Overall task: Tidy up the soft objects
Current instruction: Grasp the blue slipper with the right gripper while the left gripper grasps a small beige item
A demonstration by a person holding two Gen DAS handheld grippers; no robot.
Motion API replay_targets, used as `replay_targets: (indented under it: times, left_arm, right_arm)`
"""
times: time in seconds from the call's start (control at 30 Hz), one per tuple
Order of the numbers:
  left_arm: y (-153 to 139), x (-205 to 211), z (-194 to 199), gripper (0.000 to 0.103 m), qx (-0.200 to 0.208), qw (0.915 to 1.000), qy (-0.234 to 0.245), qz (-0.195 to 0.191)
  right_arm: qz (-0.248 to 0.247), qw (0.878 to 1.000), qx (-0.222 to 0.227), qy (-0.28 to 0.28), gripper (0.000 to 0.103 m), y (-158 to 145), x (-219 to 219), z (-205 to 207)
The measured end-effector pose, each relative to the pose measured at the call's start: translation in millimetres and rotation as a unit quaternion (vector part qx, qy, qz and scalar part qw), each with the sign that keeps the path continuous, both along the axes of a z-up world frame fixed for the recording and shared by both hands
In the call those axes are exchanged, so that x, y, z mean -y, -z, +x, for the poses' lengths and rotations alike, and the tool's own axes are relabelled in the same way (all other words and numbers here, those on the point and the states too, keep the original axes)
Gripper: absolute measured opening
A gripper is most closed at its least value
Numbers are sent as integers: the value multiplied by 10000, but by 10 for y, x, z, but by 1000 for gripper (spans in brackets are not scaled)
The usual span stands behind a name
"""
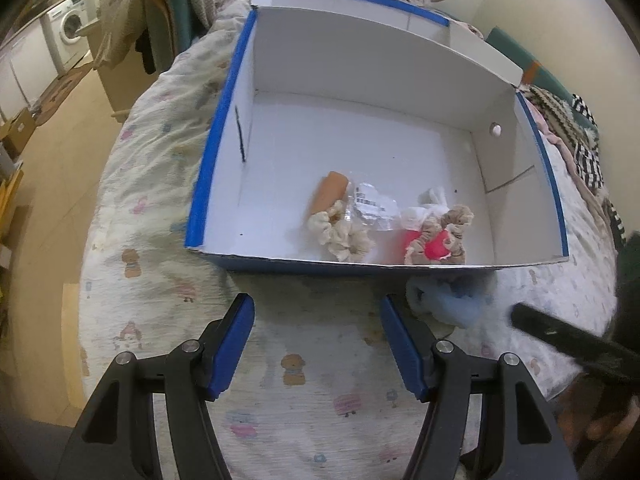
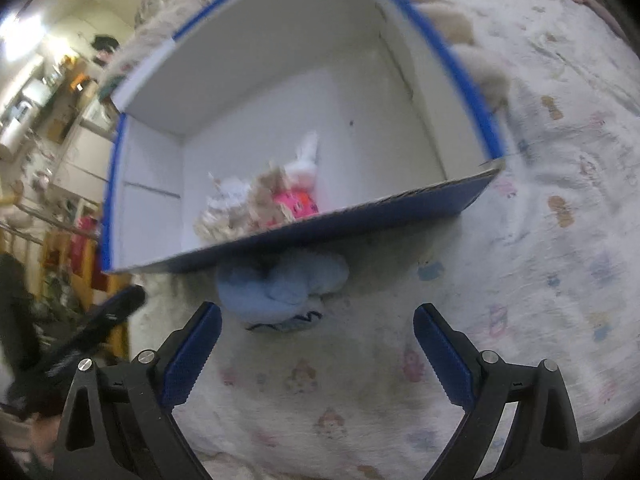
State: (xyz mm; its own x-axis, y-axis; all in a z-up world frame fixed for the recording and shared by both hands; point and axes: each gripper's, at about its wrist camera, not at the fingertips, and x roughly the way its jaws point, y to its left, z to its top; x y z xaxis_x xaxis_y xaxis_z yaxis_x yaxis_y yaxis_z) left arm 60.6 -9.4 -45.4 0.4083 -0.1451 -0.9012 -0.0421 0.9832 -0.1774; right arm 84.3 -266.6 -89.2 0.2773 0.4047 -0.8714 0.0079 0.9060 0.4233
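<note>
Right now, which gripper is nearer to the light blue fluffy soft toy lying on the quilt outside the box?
Right. The right gripper is open directly before the light blue fluffy soft toy. The left gripper is open beside it; the toy lies just past its right finger.

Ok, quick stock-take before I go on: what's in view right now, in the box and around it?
Box: one, white inside with blue edges, open, on the bed.
Scrunchies: two, cream and beige, in the box near its front wall.
Orange roll: one, in the box, behind the cream scrunchie.
Clear plastic wrapper: one, in the box.
Pink-and-white soft toy: one, in the box.
Light blue soft item: one, on the bedspread outside the front wall.
Washing machine: one, white, far left.
Left gripper: fingers apart, empty.
Right gripper: fingers apart, empty.
</note>
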Motion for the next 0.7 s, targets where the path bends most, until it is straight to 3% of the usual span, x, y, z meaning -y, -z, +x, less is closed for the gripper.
replay_targets:
  times: [0.3, 0.57, 0.63, 0.67, 0.7]
  left_arm:
    - [35, -66, 25, 63, -116, 9999, -97, -61]
    - [77, -48, 45, 63, -188, 9998, -89, -52]
    - [92, -19, 51, 63, -206, 9998, -48, -51]
    - [99, 2, 52, 63, -212, 9998, -14, -41]
    - [107, 26, 52, 63, -220, 9998, 26, -21]
  right_arm:
    - [-132, 9997, -206, -40, 103, 356, -408, 133]
    - [-56, 9998, -194, 37, 103, 506, -415, 189]
    - [-19, 9997, -154, -173, 83, 499, -478, 156]
    - [65, 9990, -142, -414, 63, 494, -545, 139]
    - [24, 9982, -130, -587, 62, 486, -601, 118]
